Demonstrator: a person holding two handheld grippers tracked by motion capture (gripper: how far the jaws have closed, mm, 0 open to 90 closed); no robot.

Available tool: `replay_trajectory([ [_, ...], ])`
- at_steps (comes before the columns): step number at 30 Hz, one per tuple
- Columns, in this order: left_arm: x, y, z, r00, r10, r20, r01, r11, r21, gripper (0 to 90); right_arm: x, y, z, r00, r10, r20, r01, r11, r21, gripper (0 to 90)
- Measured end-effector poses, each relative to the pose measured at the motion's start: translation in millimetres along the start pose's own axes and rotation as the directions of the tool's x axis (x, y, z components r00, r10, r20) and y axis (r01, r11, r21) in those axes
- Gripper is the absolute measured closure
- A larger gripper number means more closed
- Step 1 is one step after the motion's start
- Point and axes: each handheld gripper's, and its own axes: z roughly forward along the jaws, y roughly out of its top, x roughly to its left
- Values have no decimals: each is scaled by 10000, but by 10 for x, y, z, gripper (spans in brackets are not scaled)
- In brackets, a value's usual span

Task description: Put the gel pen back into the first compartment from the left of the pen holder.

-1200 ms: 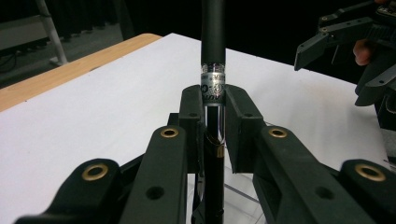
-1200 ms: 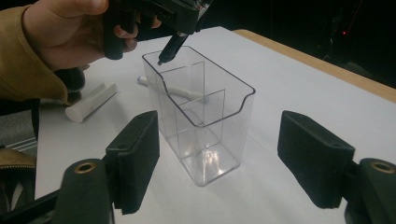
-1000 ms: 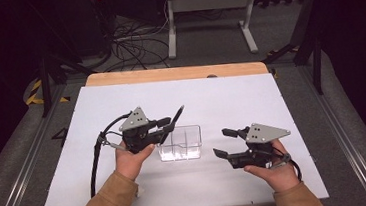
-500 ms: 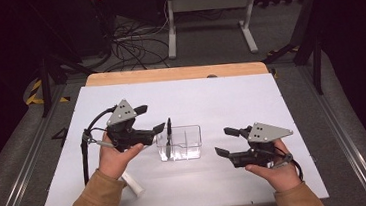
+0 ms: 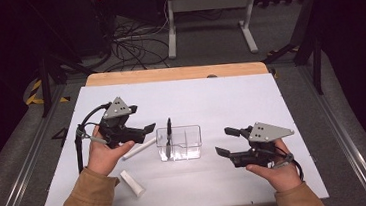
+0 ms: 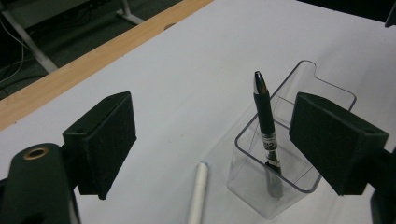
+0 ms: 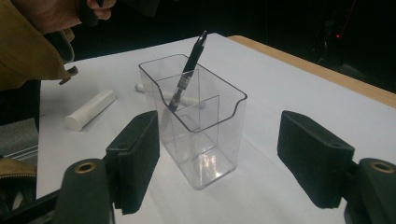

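With the black pen (image 5: 168, 132) stood in the left compartment of the clear holder (image 5: 190, 155), the left gripper (image 5: 148, 130), whose jaws have just been opening, is held empty, the right gripper (image 5: 225, 142) open too, so the white pen (image 5: 139, 149) should be picked next.

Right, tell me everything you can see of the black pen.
The black pen is slim, glossy and plastic-looking, with a pale label band around its middle. It stands tilted in the end compartment of the clear holder that is nearer the left gripper, its lower end on the floor, leaning against the rim. No jaws touch it.
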Motion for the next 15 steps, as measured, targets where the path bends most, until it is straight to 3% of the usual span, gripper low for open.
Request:
replay_trajectory([
  [6,36,-9,-22,9993,-1,-377,4,10000,61,178,-5,-4,-16,10000,57,-28,-57,10000,-7,314],
  [10,50,-14,-18,9984,235,-523,-223,9995,246,186,-5,-13,-31,10000,72,10,-72,10000,35,314],
  [15,35,-15,-6,9944,671,-811,-601,9945,858,194,-2,-20,-47,9999,87,89,-87,9999,68,313],
])
